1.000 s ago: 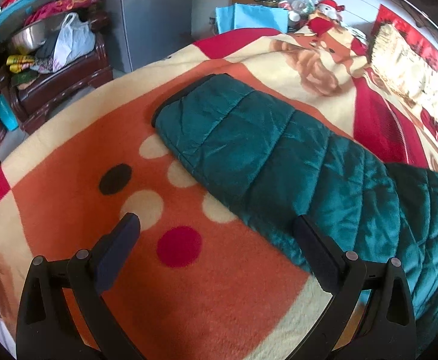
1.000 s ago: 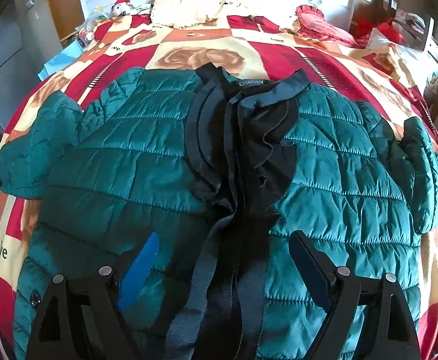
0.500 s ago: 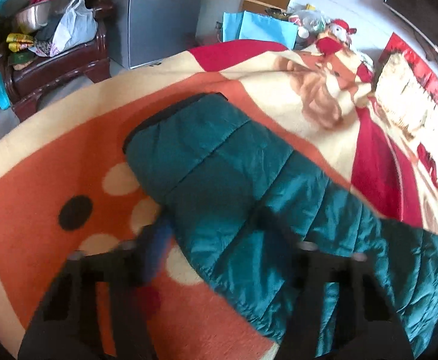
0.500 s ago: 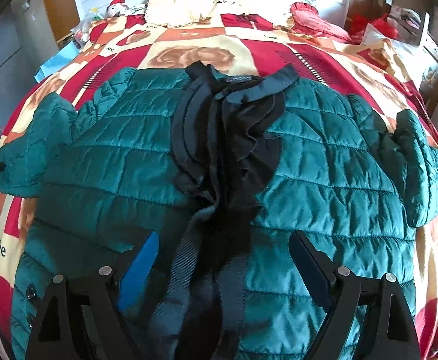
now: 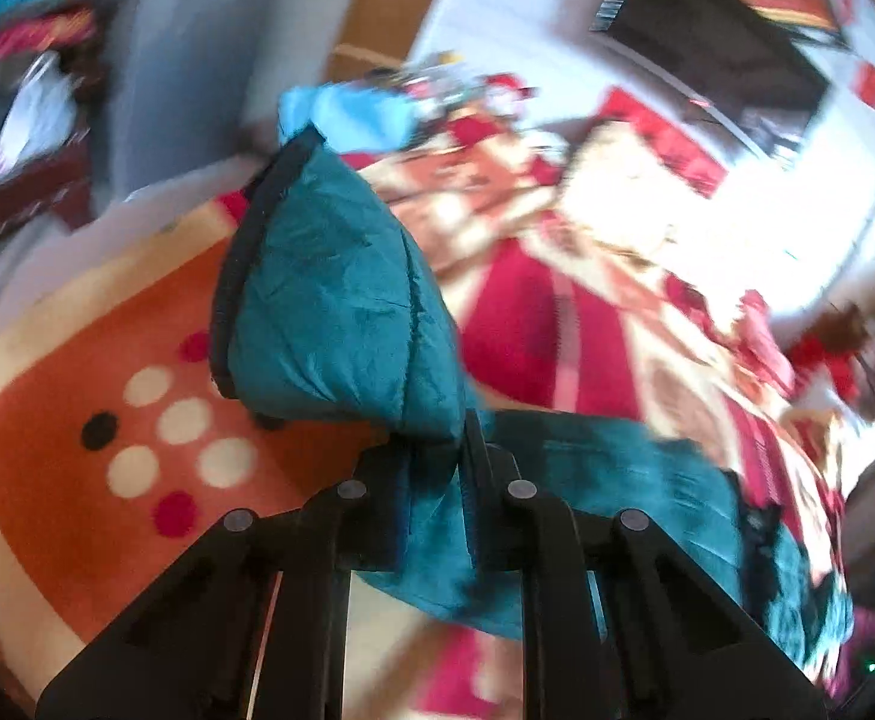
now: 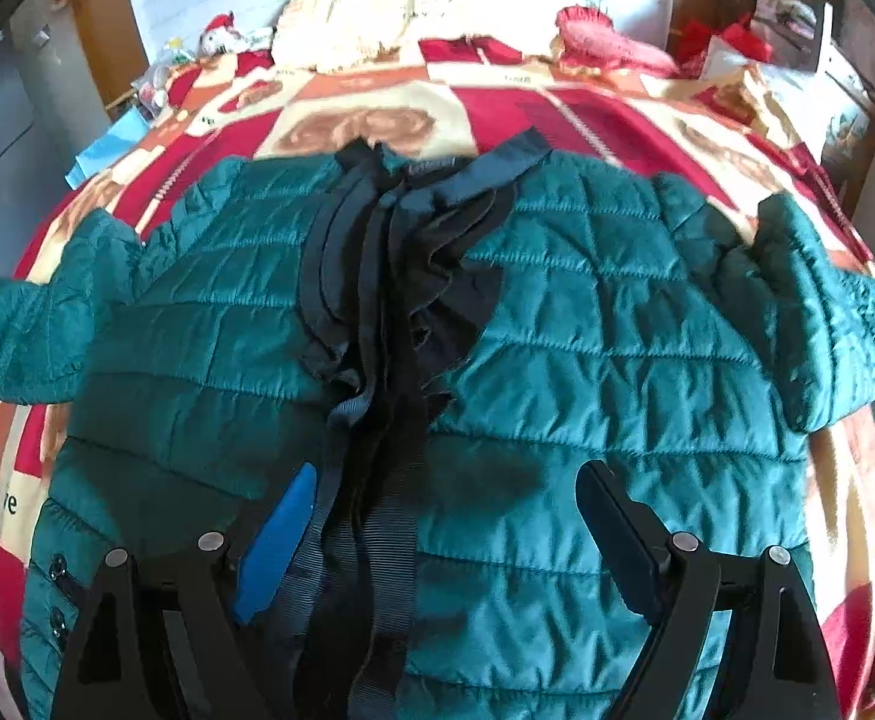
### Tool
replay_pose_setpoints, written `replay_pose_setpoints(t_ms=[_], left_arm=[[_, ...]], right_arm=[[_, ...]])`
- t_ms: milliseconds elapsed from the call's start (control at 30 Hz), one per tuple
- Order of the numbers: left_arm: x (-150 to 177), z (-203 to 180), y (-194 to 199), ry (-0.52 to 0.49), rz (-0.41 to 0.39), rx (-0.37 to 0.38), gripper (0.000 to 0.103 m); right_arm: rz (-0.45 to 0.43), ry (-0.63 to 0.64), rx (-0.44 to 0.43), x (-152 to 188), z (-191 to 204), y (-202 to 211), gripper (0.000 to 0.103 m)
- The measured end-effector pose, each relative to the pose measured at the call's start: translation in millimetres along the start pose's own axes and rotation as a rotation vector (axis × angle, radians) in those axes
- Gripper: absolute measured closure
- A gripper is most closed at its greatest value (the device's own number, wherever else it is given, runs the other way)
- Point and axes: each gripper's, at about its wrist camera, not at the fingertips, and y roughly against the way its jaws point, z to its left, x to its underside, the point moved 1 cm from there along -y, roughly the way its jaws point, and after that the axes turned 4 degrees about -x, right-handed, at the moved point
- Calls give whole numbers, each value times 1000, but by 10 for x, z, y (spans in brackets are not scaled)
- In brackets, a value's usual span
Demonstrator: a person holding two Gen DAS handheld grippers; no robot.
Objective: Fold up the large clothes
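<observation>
A teal quilted jacket (image 6: 587, 324) with black front trim lies spread front-up on the bed. In the left wrist view its sleeve (image 5: 341, 300) stands lifted off the blanket, black cuff uppermost, and my left gripper (image 5: 437, 462) is shut on the sleeve fabric. In the right wrist view that same sleeve (image 6: 11, 330) shows raised at the far left edge. My right gripper (image 6: 443, 498) hangs open just above the jacket's lower front, one finger each side of the black placket (image 6: 389, 372), with nothing pinched. The other sleeve (image 6: 827, 324) lies bent at the right.
A red, orange and cream patterned blanket (image 5: 77, 360) covers the bed. Cream pillows (image 6: 377, 30) and a pink cushion (image 6: 605, 42) sit at the head. A dark wooden stand piled with clothes (image 5: 17, 120) and a grey cabinet (image 5: 185, 60) stand beyond the bed's left side.
My left gripper closed on the sleeve and rose with it, so the sleeve now stands up off the blanket. My right gripper drifted slightly over the jacket's front and stayed open.
</observation>
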Motion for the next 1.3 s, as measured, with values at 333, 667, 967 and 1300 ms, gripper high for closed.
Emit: replay_pose_setpoints(t_ms=[333, 667, 967, 1300], left_arm=[[462, -1501, 448, -229, 46, 183, 90], [1294, -2670, 285, -396, 174, 289, 90], [1993, -3186, -85, -458, 299, 312, 90], [2400, -3423, -278, -504, 322, 352, 85]], right_arm=[[-21, 21, -22, 106, -202, 265, 17], [-63, 10, 56, 197, -606, 535, 17], [-60, -40, 91, 284, -987, 528, 17], [-29, -153, 24, 382, -1249, 403, 17]])
